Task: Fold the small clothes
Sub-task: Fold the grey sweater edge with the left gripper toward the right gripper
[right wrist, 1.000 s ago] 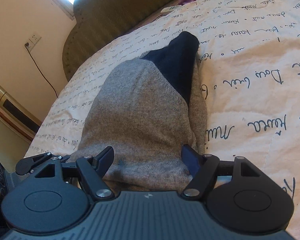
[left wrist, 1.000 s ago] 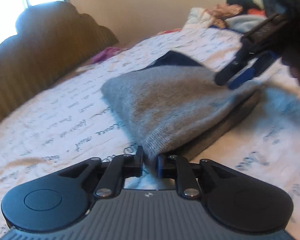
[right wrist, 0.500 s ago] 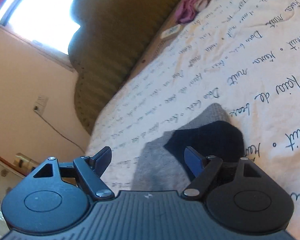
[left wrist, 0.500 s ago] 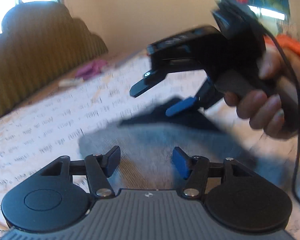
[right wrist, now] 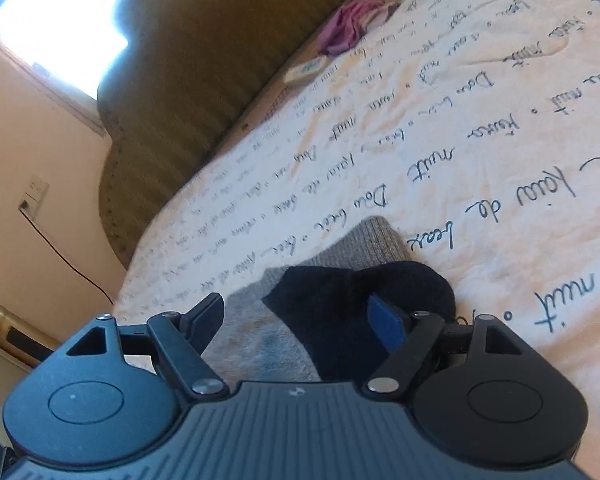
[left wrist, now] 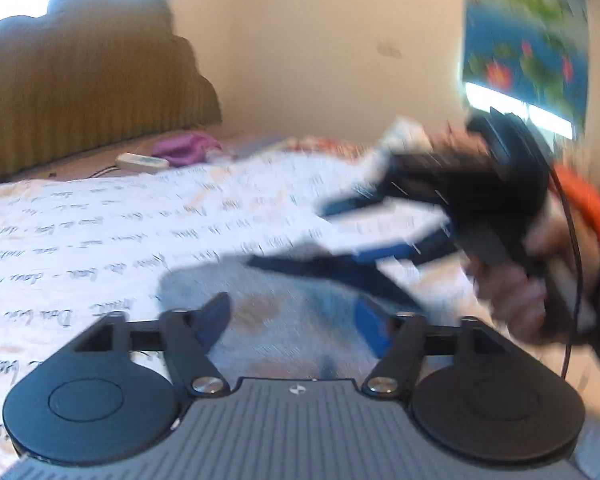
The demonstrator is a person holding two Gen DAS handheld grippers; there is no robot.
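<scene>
A folded grey knit garment (right wrist: 276,340) with a dark navy part (right wrist: 340,308) lies on the bed. In the blurred left wrist view it shows as a grey patch (left wrist: 284,320) just ahead of my left gripper (left wrist: 292,320), which is open and empty above it. My right gripper (right wrist: 300,318) is open and empty, its jaws wide apart over the garment's navy end. It also shows in the left wrist view (left wrist: 384,228), blurred, held by a hand at the right.
The bed sheet (right wrist: 480,168) is white with handwritten script. An olive ribbed headboard (right wrist: 204,80) stands behind. A pink cloth (right wrist: 348,28) and a white remote (right wrist: 306,70) lie near the headboard. A wall socket with cable (right wrist: 34,196) is at left.
My left gripper has opened and let go of the garment's edge, then lifted. My right gripper has risen and drawn back toward the navy end. Both views have tilted up.
</scene>
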